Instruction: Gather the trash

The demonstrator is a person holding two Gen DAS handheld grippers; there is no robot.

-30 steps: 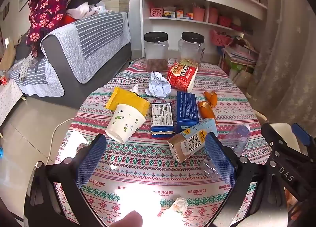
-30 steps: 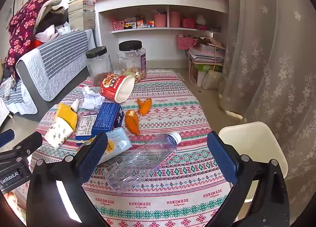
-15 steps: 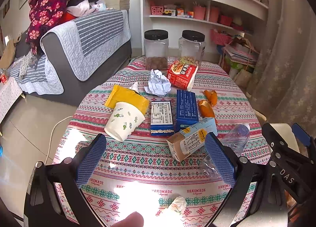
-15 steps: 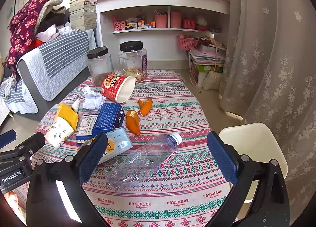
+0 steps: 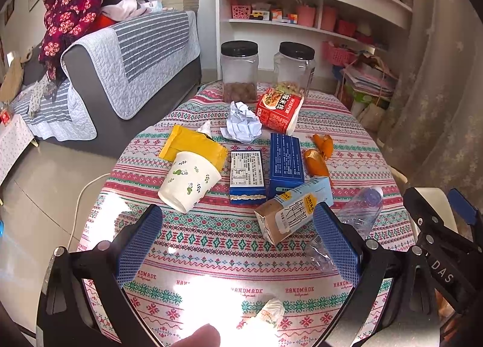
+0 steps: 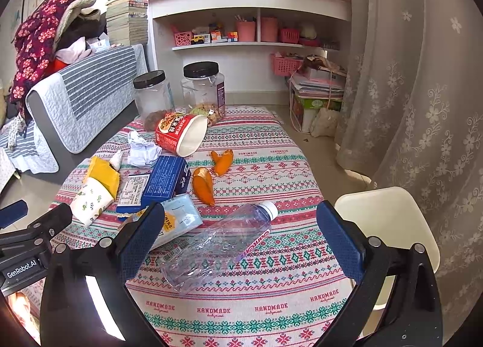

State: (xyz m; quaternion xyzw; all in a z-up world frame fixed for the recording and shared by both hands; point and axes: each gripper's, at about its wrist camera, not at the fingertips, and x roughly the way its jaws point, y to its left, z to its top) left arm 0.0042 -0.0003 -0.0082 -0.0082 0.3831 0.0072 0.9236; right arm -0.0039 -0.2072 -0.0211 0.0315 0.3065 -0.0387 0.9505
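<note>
Trash litters the patterned tablecloth (image 6: 271, 295): a clear crushed plastic bottle (image 6: 217, 247) with a white cap lies on its side nearest, beside a pale blue milk carton (image 5: 294, 208). Farther back lie orange peels (image 6: 203, 184), two blue boxes (image 5: 285, 159), a tipped paper cup (image 5: 188, 179), a yellow wrapper (image 5: 193, 144), crumpled paper (image 5: 241, 123) and a red noodle cup (image 6: 181, 132). The left gripper (image 5: 238, 244) and right gripper (image 6: 238, 244) both hang spread wide, holding nothing.

Grey sofa (image 5: 126, 75), white shelf (image 6: 250, 11), perhaps sunlit curtain (image 6: 422, 90).

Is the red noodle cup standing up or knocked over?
Knocked over: the red noodle cup lies on its side on the tablecloth, open mouth facing sideways, white inside visible.
</note>
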